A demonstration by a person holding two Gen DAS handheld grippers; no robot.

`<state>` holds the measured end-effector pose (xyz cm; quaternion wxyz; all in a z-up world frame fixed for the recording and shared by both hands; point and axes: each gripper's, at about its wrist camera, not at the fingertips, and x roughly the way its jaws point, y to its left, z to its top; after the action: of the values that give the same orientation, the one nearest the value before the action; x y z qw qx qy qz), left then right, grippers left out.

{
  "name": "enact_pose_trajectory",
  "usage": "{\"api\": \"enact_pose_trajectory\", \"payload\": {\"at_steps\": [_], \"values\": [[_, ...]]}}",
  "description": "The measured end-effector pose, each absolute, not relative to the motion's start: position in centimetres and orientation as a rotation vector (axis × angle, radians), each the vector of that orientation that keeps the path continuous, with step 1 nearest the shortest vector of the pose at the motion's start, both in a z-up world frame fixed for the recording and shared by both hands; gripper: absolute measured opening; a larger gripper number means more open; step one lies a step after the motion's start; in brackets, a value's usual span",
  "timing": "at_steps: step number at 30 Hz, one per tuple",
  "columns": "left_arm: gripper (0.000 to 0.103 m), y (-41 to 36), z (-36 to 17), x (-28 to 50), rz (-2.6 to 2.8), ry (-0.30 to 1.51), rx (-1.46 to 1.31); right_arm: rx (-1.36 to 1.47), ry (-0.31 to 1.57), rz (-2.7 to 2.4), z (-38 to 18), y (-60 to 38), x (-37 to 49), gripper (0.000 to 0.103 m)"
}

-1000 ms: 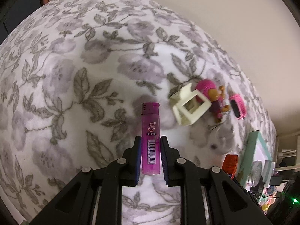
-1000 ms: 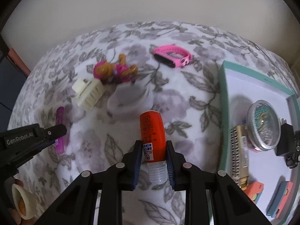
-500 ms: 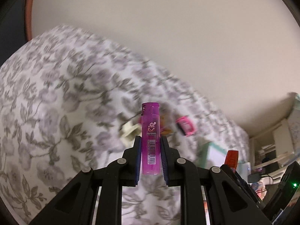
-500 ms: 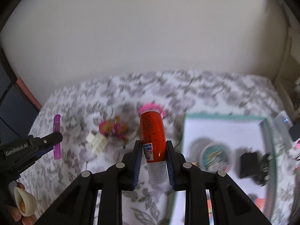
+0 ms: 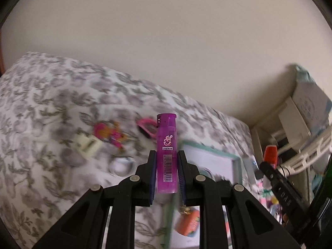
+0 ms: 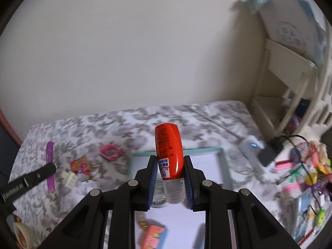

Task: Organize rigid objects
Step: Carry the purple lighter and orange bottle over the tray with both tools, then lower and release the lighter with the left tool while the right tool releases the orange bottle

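Note:
My left gripper (image 5: 166, 174) is shut on a purple lighter (image 5: 166, 151), held upright in the air above the floral bed cover (image 5: 41, 108). The lighter also shows in the right wrist view (image 6: 50, 166). My right gripper (image 6: 170, 182) is shut on an orange tube (image 6: 169, 151) with a clear cap, held above the teal-rimmed tray (image 6: 220, 151). The tube also shows in the left wrist view (image 5: 270, 153). The tray (image 5: 234, 157) lies on the right of the bed and holds an orange eraser (image 6: 152, 235) and other small items.
On the cover lie a pink wristband (image 6: 110, 151), a pink and orange toy (image 6: 79, 165), a cream plastic block (image 6: 69, 177) and a clear lid (image 5: 121, 166). A white shelf unit (image 6: 290, 78) and a white power bank (image 6: 252, 145) stand at the right.
Both grippers have risen from the cover with their objects and swung right toward the tray. The bed items look smaller and farther away.

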<state>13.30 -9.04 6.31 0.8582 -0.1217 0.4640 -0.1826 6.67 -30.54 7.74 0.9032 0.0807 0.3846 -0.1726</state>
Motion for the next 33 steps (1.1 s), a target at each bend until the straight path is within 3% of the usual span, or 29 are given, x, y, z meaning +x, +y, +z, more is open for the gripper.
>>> {"api": "enact_pose_trajectory", "payload": {"at_steps": [12, 17, 33], "values": [[0.02, -17.7, 4.0, 11.2, -0.551, 1.052, -0.125, 0.251, 0.874, -0.447, 5.3, -36.5, 5.3, 0.026], [0.02, -20.6, 0.7, 10.6, -0.586, 1.147, -0.078, 0.271, 0.999, -0.429, 1.4, -37.2, 6.3, 0.026], [0.02, -23.8, -3.9, 9.5, -0.629, 1.235, 0.004, 0.358, 1.212, -0.403, -4.5, -38.3, 6.6, 0.027]]}}
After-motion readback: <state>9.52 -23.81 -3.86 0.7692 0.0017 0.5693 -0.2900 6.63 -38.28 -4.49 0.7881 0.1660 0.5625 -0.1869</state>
